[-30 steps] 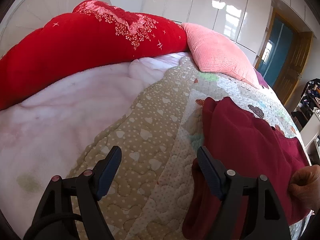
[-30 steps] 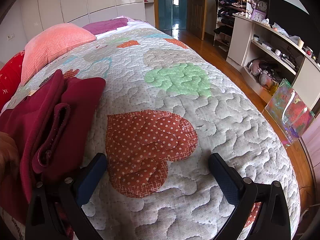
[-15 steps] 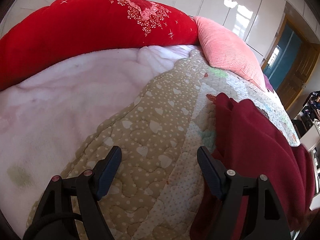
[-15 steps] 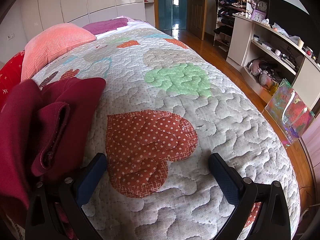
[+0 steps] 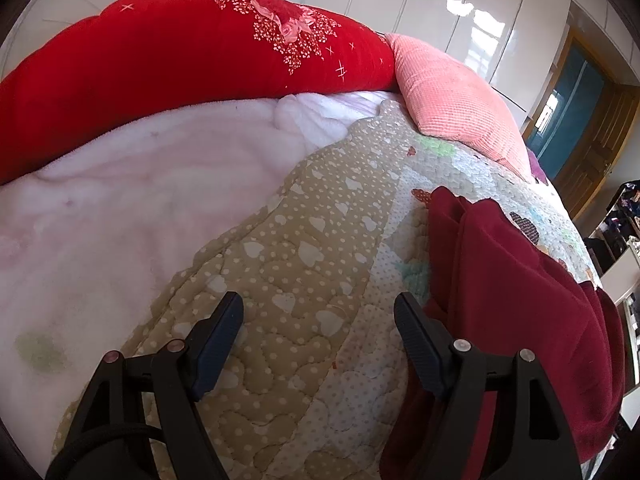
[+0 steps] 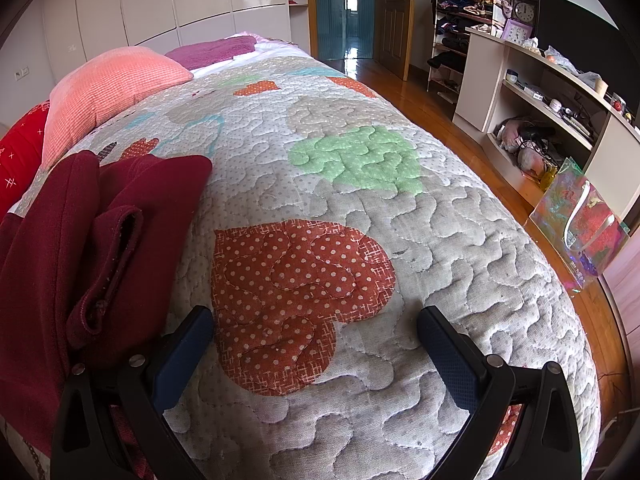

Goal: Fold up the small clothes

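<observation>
Gone from view is the hand; dark red knit garment [image 5: 520, 280] lies bunched on the quilted bed [image 6: 360, 160] — both jaws wide, empty — next, grasp an edge.

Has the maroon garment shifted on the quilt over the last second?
Yes. In the right wrist view the maroon garment has bunched higher toward the pink pillow, while the red dotted heart patch stays put.

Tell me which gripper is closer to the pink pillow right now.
Left, as far as I can judge. The left gripper hangs over the tan quilt border below the pink pillow; the right gripper sits farther down the bed, over a red heart patch.
</observation>
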Available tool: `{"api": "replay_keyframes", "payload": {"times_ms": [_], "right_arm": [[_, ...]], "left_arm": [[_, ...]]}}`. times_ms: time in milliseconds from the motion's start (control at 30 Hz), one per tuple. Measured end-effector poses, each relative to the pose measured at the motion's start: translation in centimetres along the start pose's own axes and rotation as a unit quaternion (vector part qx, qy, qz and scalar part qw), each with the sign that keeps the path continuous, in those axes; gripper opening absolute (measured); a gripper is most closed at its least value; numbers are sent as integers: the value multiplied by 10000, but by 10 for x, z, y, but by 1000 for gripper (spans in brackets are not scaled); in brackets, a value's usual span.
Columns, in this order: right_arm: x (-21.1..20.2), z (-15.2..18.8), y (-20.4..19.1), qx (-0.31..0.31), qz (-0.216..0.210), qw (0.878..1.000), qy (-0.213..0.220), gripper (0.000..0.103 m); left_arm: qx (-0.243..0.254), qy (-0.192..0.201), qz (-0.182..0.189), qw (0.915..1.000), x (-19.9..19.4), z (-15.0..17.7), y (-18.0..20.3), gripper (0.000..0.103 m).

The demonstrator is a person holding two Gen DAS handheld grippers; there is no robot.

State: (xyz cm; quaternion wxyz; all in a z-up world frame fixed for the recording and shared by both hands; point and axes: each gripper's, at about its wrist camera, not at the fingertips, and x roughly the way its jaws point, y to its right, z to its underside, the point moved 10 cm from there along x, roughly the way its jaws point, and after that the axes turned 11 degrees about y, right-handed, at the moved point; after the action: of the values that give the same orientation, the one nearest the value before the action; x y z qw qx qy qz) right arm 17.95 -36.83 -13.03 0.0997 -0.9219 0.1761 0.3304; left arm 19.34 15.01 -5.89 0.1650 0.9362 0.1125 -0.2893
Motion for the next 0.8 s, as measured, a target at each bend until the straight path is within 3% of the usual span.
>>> {"api": "replay_keyframes", "payload": {"times_ms": [800], "right_arm": [[0,-1,0,-5,-5,10000,-6,103]], "left_arm": [[-151,-134,41,9998,7,2,-3,77]]}}
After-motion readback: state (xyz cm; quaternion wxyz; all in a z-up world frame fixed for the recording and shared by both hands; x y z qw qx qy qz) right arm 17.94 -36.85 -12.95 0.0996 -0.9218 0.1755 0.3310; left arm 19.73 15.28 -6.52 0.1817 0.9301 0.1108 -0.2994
